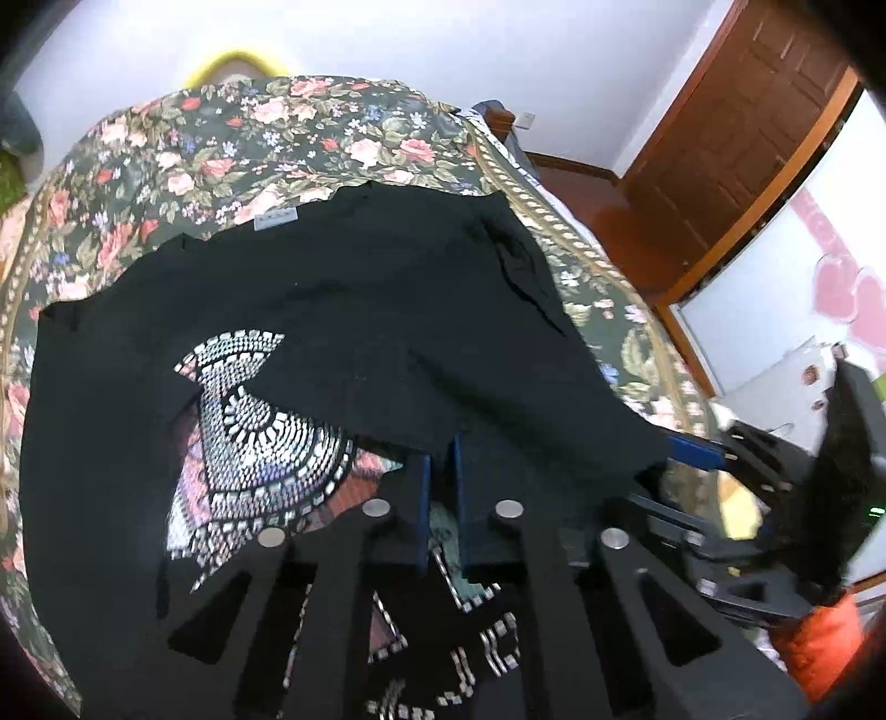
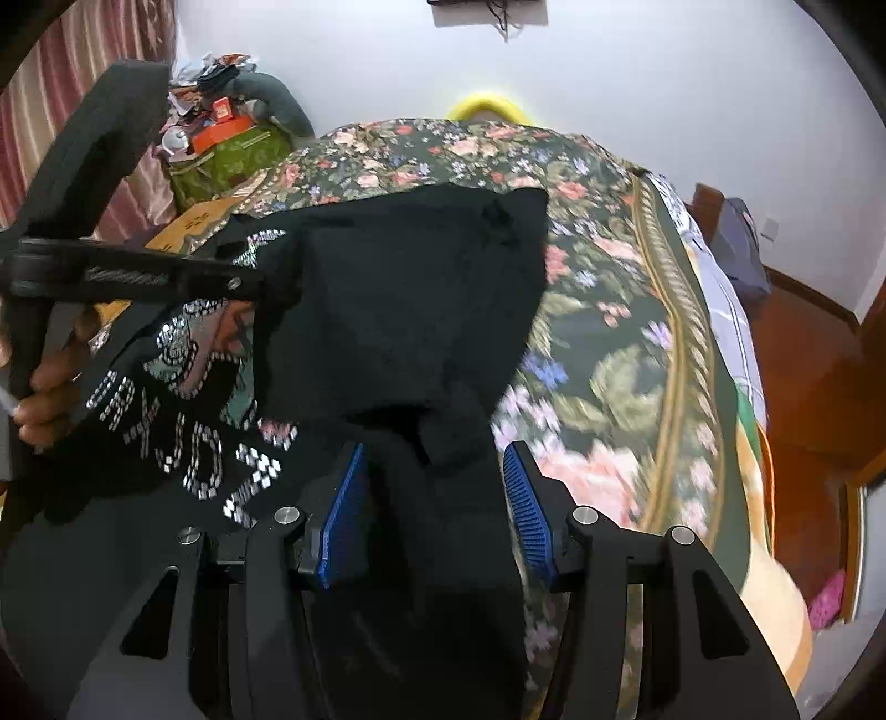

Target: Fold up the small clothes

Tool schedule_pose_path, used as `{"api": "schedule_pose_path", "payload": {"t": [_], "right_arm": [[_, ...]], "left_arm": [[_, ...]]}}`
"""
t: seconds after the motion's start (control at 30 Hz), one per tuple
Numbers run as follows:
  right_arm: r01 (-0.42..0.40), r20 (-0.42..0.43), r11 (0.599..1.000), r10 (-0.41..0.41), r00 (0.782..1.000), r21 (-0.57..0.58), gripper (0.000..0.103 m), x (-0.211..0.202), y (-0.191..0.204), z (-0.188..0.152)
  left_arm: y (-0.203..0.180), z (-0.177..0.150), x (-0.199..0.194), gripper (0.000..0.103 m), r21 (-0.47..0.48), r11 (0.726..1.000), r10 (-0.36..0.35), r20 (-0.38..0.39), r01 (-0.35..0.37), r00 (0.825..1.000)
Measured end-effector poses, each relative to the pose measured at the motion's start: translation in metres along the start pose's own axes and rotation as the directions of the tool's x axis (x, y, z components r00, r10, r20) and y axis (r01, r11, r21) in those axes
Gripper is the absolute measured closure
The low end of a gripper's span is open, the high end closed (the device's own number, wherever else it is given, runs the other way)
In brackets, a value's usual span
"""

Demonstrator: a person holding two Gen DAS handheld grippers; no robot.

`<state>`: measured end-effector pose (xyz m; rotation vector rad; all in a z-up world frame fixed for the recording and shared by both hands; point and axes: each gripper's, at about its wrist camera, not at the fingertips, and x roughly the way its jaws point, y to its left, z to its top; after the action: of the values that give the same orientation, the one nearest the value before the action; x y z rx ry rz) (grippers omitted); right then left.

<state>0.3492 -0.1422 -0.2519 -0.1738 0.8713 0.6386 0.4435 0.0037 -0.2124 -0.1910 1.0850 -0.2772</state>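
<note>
A black garment [image 1: 360,288] with a shiny studded print [image 1: 260,443] lies on the floral bed cover [image 1: 249,138], one side folded over the print. My left gripper [image 1: 441,454] is shut on the near edge of that folded flap. In the right wrist view the same garment [image 2: 415,288] runs down between the blue pads [image 2: 346,498] of my right gripper [image 2: 437,471], which stands open with its pads clear of the cloth on both sides. A hand [image 2: 44,376] holds the left gripper [image 2: 255,291] at the left.
The bed cover [image 2: 609,332] drops off at the right to a wooden floor [image 2: 803,360]. A cluttered stand with a green cloth [image 2: 221,160] and a curtain [image 2: 83,50] are at the far left. A yellow object [image 2: 487,105] lies beyond the bed. A wooden door [image 1: 747,122] is at the right.
</note>
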Motion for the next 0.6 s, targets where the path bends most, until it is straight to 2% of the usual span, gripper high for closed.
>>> {"api": "schedule_pose_path", "payload": {"t": [0.1, 0.13, 0.27, 0.4, 0.47, 0.6], "right_arm": [[-0.02, 0.0, 1.0, 0.02, 1.0, 0.005, 0.056, 0.008, 0.004, 0.005], [-0.028, -0.001, 1.0, 0.028, 1.0, 0.01, 0.055, 0.009, 0.005, 0.004], [-0.058, 0.008, 0.998, 0.058, 0.998, 0.03, 0.053, 0.003, 0.007, 0.001], [-0.075, 0.021, 0.997, 0.074, 0.997, 0.032, 0.053, -0.008, 0.009, 0.003], [-0.067, 0.028, 0.997, 0.066, 0.997, 0.028, 0.053, -0.011, 0.011, 0.006], [-0.032, 0.045, 0.999, 0.031, 0.999, 0.025, 0.051, -0.008, 0.014, 0.01]], "left_arm": [[0.008, 0.002, -0.014, 0.101, -0.053, 0.996, -0.066, -0.011, 0.065, 0.998], [0.01, 0.002, -0.018, 0.101, -0.056, 0.996, -0.066, -0.01, 0.065, 0.998], [0.016, 0.0, -0.027, 0.101, -0.02, 0.999, 0.035, 0.009, -0.034, 0.999], [0.03, -0.01, -0.031, 0.101, -0.01, 0.994, 0.106, 0.014, -0.106, 0.994], [0.035, -0.019, -0.037, 0.101, 0.018, 0.985, 0.174, 0.024, -0.174, 0.984], [0.041, -0.037, -0.051, 0.099, 0.067, 0.965, 0.25, 0.062, -0.254, 0.966]]}}
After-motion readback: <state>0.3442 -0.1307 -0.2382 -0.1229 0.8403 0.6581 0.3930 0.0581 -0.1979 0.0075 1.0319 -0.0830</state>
